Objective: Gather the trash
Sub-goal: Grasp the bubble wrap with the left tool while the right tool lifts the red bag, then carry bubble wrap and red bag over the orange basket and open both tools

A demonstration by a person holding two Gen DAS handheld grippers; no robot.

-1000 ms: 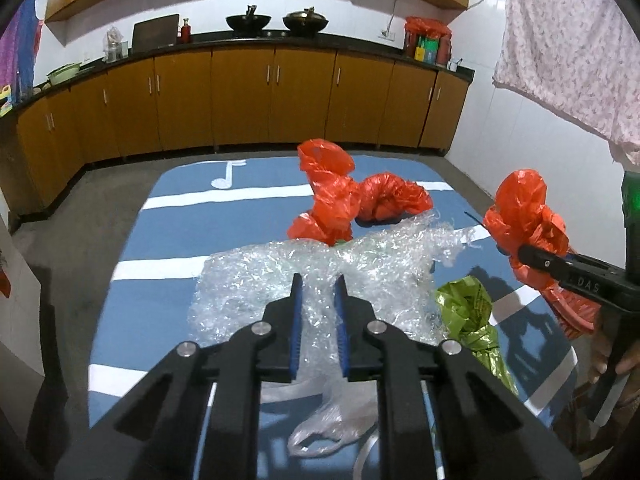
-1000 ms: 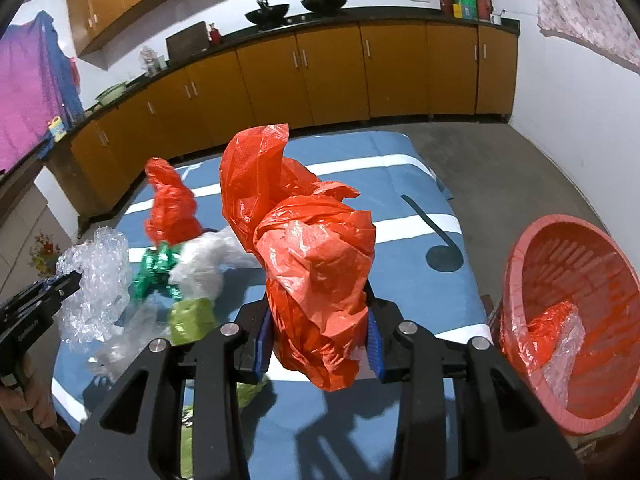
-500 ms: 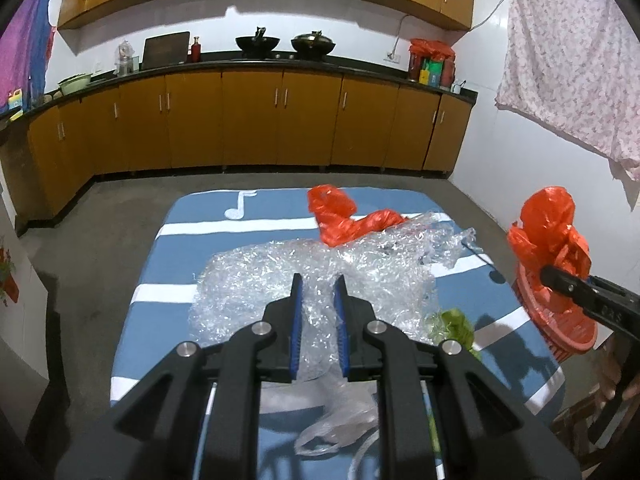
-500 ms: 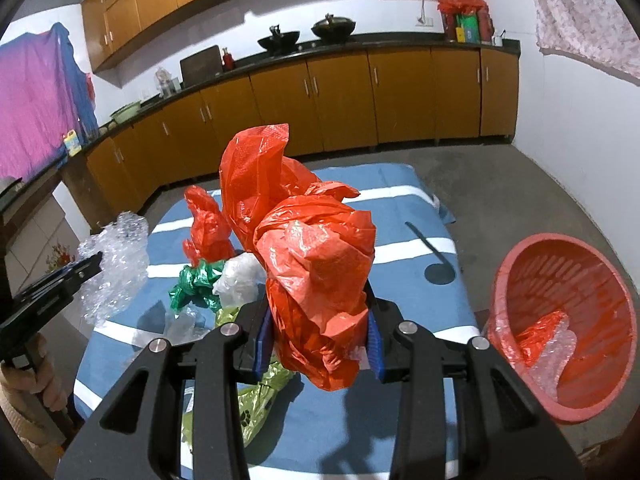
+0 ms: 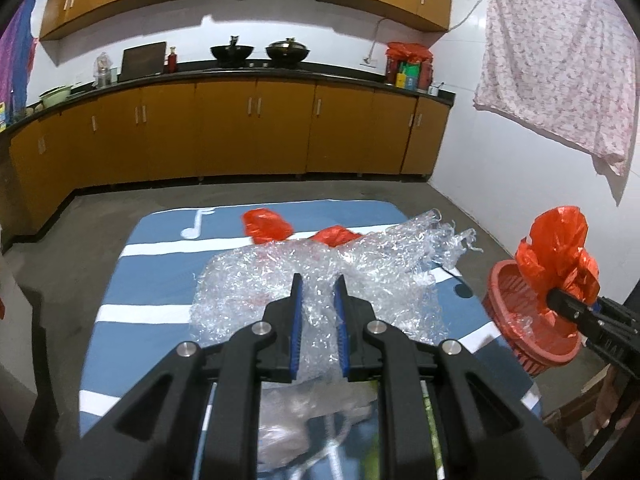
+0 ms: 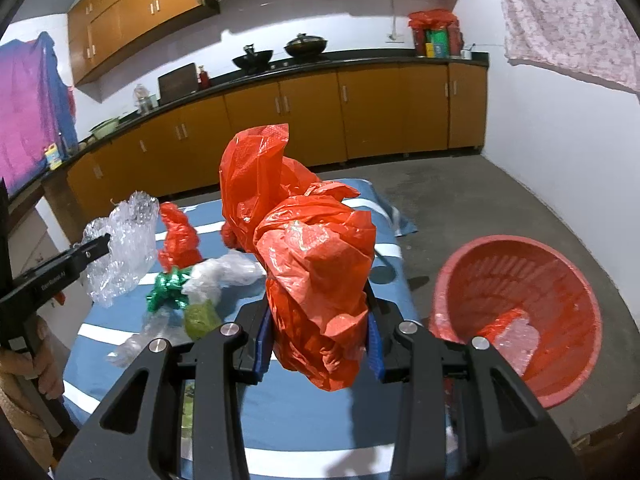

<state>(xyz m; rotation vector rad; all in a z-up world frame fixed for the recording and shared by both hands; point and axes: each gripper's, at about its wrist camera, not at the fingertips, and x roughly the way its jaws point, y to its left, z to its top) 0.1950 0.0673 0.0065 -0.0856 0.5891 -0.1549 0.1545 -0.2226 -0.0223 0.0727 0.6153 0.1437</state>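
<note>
My left gripper (image 5: 317, 300) is shut on a sheet of clear bubble wrap (image 5: 360, 272) and holds it raised above the blue striped mat (image 5: 160, 272); it also shows in the right wrist view (image 6: 120, 248). My right gripper (image 6: 318, 320) is shut on a crumpled red plastic bag (image 6: 308, 248), held up beside the red basket (image 6: 560, 360). In the left wrist view that bag (image 5: 560, 252) hangs over the basket (image 5: 516, 328). The basket holds a red bag and some clear plastic (image 6: 516, 332).
On the mat lie another red bag (image 6: 178, 236), a green bow (image 6: 170, 286), a white plastic bag (image 6: 224, 272), an olive-green bag (image 6: 200, 316) and clear film (image 6: 140, 340). Orange cabinets (image 5: 240, 128) line the far wall. A wooden chair (image 5: 580, 420) stands at the right.
Both grippers have risen with their loads. The bubble wrap is lifted higher off the mat, and the right gripper's red bag has moved nearer the red basket.
</note>
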